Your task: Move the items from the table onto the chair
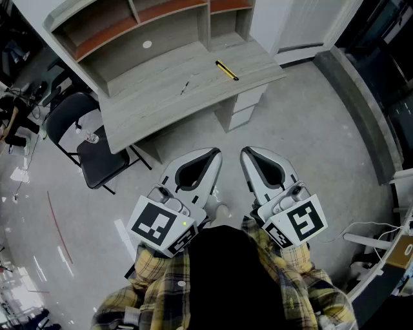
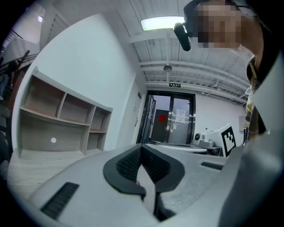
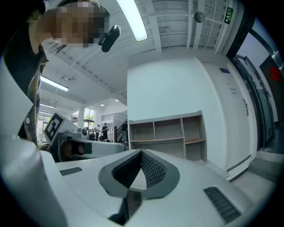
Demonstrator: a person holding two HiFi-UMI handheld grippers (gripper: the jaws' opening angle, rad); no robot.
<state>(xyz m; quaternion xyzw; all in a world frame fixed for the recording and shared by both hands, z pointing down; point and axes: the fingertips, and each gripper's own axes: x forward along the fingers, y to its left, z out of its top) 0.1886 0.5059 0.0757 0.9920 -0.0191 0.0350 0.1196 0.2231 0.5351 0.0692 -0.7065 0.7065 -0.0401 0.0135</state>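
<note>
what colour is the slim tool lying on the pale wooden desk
The slim tool is yellow and black; head view.

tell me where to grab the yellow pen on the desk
Take the yellow pen at mid-length, coming down from above and closing across its width. It lies flat on the desk, long and thin, with bare wood on both sides.

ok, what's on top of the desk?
A yellow-and-black pen-like item and a small dark item lie on the desk. The hutch's top board hides part of the shelves.
</note>
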